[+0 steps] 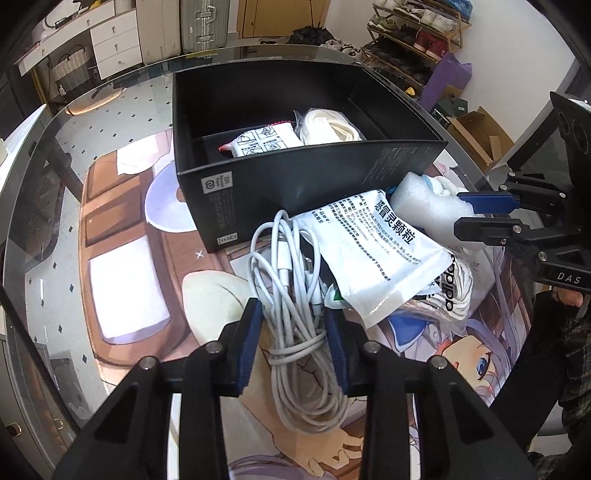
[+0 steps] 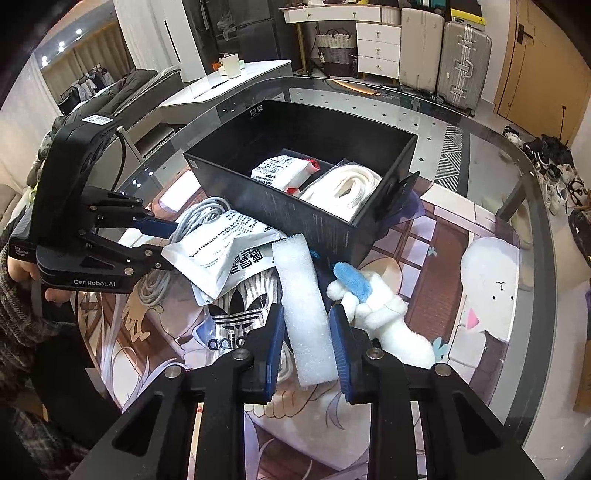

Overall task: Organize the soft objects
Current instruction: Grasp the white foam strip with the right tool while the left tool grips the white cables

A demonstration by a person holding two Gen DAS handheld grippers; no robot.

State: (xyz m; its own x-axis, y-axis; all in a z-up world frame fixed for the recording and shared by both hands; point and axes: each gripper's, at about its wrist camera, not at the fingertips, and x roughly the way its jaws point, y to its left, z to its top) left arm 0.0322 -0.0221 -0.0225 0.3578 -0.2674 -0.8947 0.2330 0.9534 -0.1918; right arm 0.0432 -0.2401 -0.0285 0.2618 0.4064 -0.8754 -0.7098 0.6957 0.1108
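Note:
My left gripper (image 1: 294, 317) is shut on a coiled white cable bundle (image 1: 288, 273) lying on the mat. A white medicine sachet (image 1: 373, 254) rests across the cable and on a bagged pair of adidas socks (image 1: 456, 291). My right gripper (image 2: 306, 321) is shut on a white foam strip (image 2: 301, 288), which leans toward the black box (image 2: 332, 229). Beside it on the right lies a white and blue plush toy (image 2: 380, 310). Inside the box are a small white packet (image 2: 277, 170) and a bag of white strap (image 2: 347, 188). The left gripper (image 2: 168, 242) shows at the left of the right wrist view.
Everything sits on a printed cartoon mat (image 2: 454, 236) over a glass table (image 1: 48, 206). The open black box (image 1: 295, 184) stands just behind the pile. Beyond the table are suitcases (image 2: 461, 62), a drawer unit and a shoe rack (image 1: 413, 33).

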